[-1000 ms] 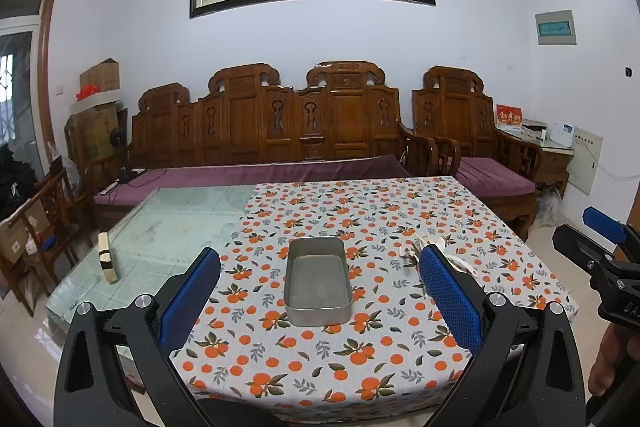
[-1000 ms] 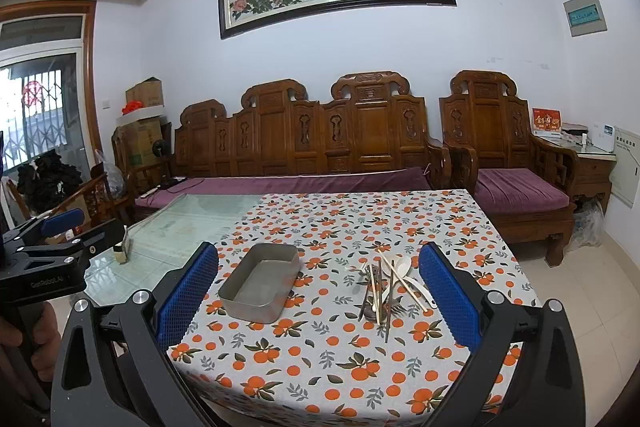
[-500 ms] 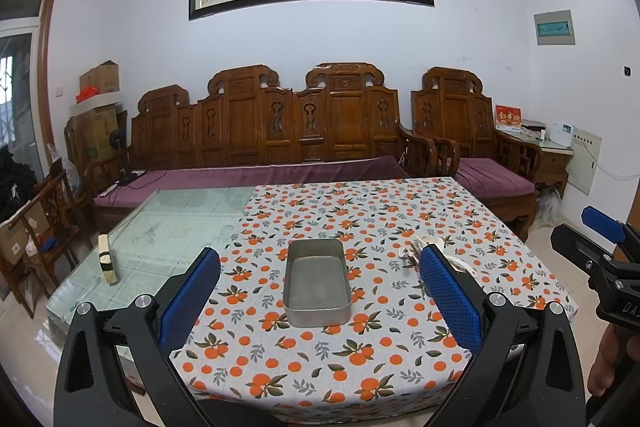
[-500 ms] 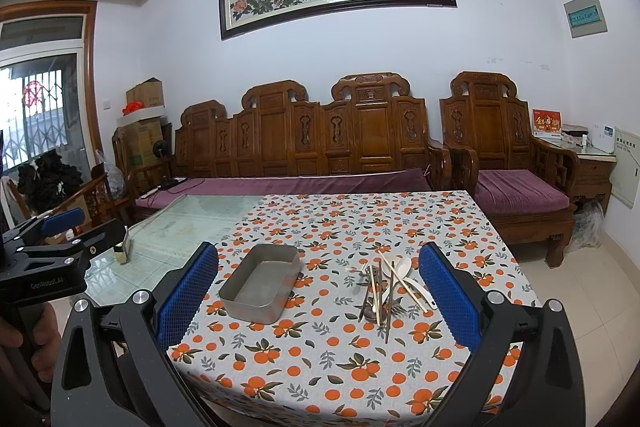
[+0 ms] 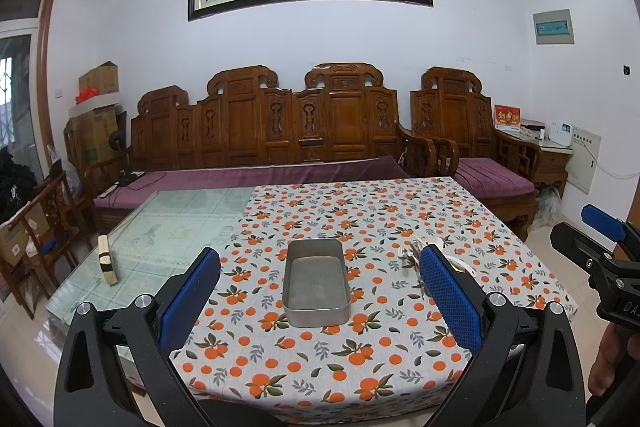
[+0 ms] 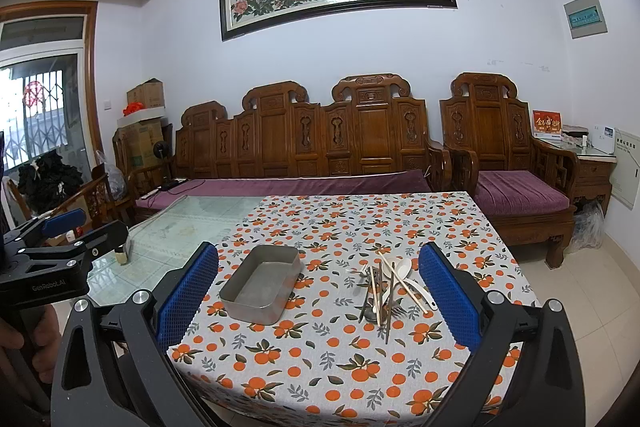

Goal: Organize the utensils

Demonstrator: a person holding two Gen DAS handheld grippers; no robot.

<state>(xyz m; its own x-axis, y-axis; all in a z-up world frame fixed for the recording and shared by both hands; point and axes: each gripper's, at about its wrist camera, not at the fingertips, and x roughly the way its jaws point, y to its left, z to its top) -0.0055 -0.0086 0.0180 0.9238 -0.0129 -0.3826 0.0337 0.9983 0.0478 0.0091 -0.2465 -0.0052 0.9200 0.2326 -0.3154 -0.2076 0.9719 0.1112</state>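
Observation:
An empty rectangular metal tray [image 5: 315, 281] [image 6: 262, 282] sits on the orange-print tablecloth [image 5: 360, 227] [image 6: 360, 227]. To its right lies a pile of utensils [image 6: 390, 287]: chopsticks, white spoons and metal cutlery; in the left wrist view the utensil pile [image 5: 412, 253] is partly hidden behind my right finger. My left gripper [image 5: 320, 291] is open and empty, held above the table's near edge facing the tray. My right gripper [image 6: 318, 291] is open and empty, also near the front edge, with tray and utensils between its fingers in view.
The left part of the table is bare glass [image 5: 168, 235] with a small wooden block [image 5: 107, 259] on it. A carved wooden sofa [image 5: 280, 131] and armchair [image 5: 472, 139] stand behind the table. Each gripper shows at the edge of the other's view.

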